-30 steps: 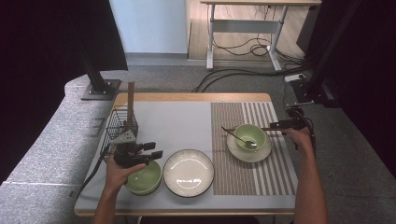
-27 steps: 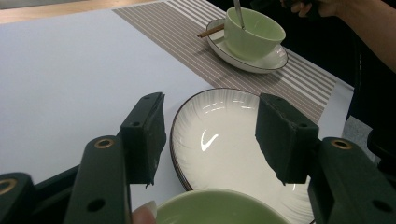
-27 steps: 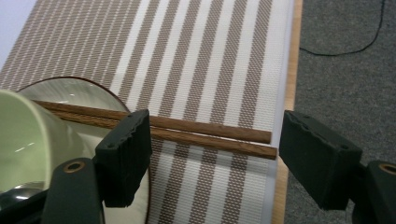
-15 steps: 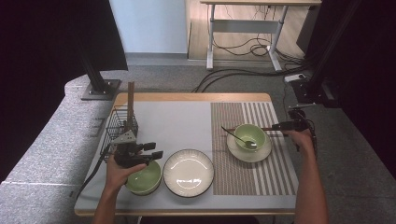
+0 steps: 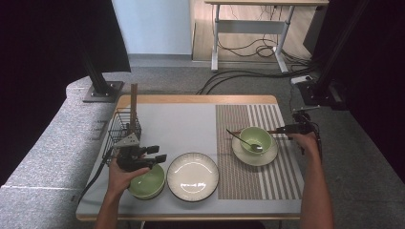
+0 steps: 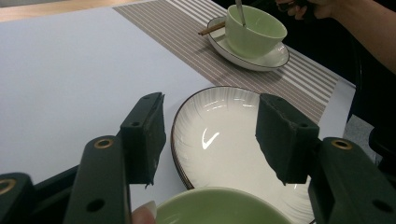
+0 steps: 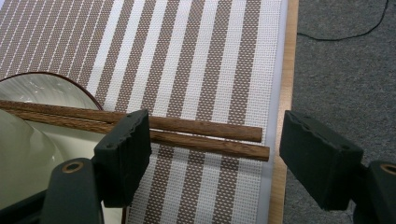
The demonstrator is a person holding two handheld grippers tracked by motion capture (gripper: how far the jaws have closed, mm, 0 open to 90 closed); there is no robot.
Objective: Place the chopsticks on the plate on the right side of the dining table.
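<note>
Looking from the high view first, we see the left gripper [image 5: 154,157] over the far edge of a smooth green bowl [image 5: 147,182] at the near left of the table, with the round white plate [image 5: 193,176] just beside that bowl. Behind them stands a black wire basket [image 5: 123,129]. On the striped woven mat [image 5: 260,157] a second green bowl [image 5: 256,140] sits on a saucer [image 5: 253,154], a spoon [image 5: 242,140] leaning in it, and the right gripper [image 5: 291,129] is at the mat's right edge.

In the left gripper view our jaws stand wide apart with nothing between them. The glossy ribbed plate [image 6: 219,140], thin dark rim around it, lies beyond them, and the green bowl's rim [image 6: 224,205] curves just below.

In the right gripper view the jaws are also spread, holding nothing. Two wooden chopsticks [image 7: 205,135] — long, brown, with blunt ends — lie side by side on the coarse brown-and-white mat [image 7: 210,56], and their far ends rest on the saucer [image 7: 46,93]. The left jaw is in front of them; the right jaw hangs past the table edge.
</note>
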